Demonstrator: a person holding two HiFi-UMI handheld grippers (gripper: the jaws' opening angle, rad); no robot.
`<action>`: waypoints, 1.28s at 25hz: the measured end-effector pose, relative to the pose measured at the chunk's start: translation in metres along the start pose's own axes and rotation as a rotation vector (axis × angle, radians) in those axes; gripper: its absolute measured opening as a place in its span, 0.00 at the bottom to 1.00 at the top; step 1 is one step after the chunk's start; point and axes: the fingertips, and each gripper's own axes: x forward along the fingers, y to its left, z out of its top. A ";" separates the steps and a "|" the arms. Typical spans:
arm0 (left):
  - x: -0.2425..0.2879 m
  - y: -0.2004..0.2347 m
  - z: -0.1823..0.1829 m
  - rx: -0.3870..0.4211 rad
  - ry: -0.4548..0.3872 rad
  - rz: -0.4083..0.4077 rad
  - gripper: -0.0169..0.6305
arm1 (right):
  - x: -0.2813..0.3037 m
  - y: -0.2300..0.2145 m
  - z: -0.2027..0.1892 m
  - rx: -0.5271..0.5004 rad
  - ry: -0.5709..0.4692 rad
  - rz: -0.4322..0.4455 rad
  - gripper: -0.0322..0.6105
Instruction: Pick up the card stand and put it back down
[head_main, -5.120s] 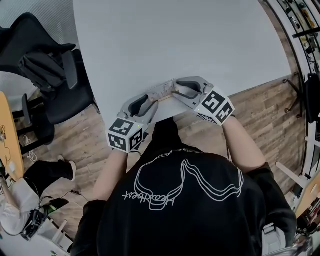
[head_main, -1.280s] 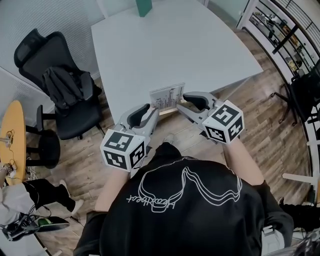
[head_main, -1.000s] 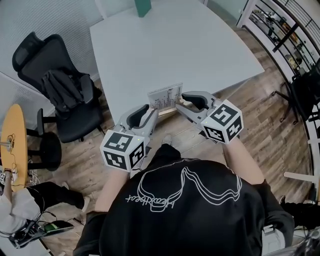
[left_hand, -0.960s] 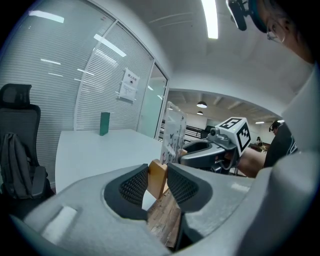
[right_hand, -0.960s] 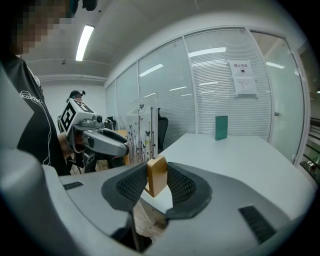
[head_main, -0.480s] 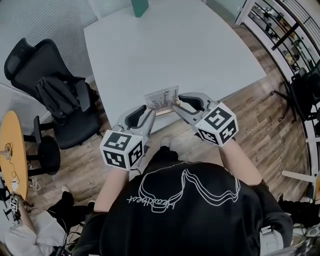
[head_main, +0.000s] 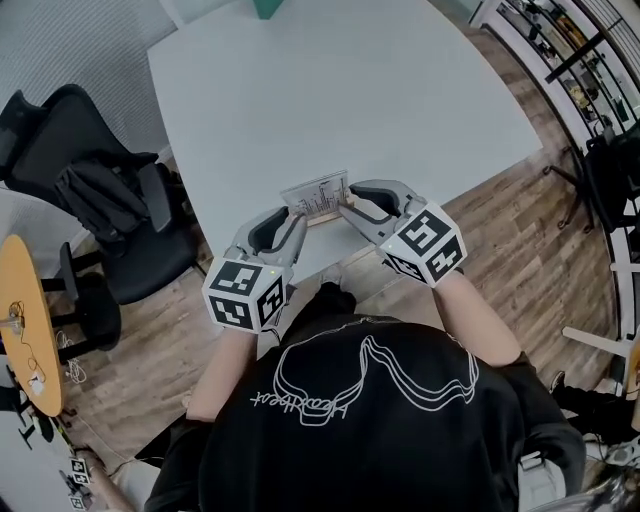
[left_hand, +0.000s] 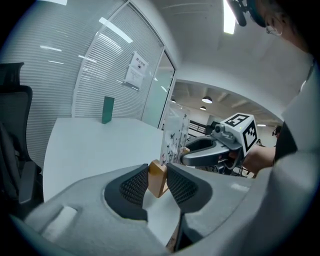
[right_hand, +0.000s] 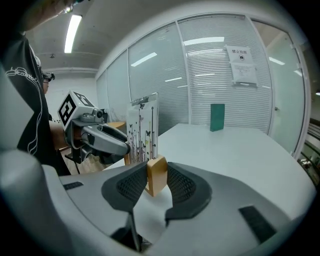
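- The card stand sits over the near edge of the white table, held between the two tools. Its printed card stands upright, with the long side facing the person.
- The left tool has its jaws partly closed, and the ribbed pads clamp one end of the wooden base.
- The right tool grips the other end of the base the same way, with the block squarely between its pads.
- I cannot tell whether the base is already resting on the table or is just above it.
- The step in hand looks like the set-down. Doing it well probably means lowering both ends together so the base lands flat and not on one corner.
- The grip should likely stay firm until the base bears on the table, and then both tools should open at the same time. If one lets go first, the other could swing the stand round.
- The tall card makes the stand top-heavy, so the tools should draw straight back without brushing it.
- There is little table in front of the stand, so placing it slightly further in would be safer.
- The table is smooth, pale and bare apart from a green box at the far end.
- A black office chair stands to the left on the wood-plank floor.
- A glass wall with blinds closes the room behind.
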 end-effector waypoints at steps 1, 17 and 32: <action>0.005 0.004 -0.002 -0.002 0.006 -0.002 0.21 | 0.005 -0.004 -0.003 0.004 0.005 0.001 0.25; 0.058 0.048 -0.056 0.007 0.120 0.033 0.21 | 0.065 -0.031 -0.060 0.005 0.054 0.022 0.25; 0.067 0.053 -0.085 0.003 0.163 0.057 0.21 | 0.080 -0.030 -0.085 -0.048 0.087 0.048 0.25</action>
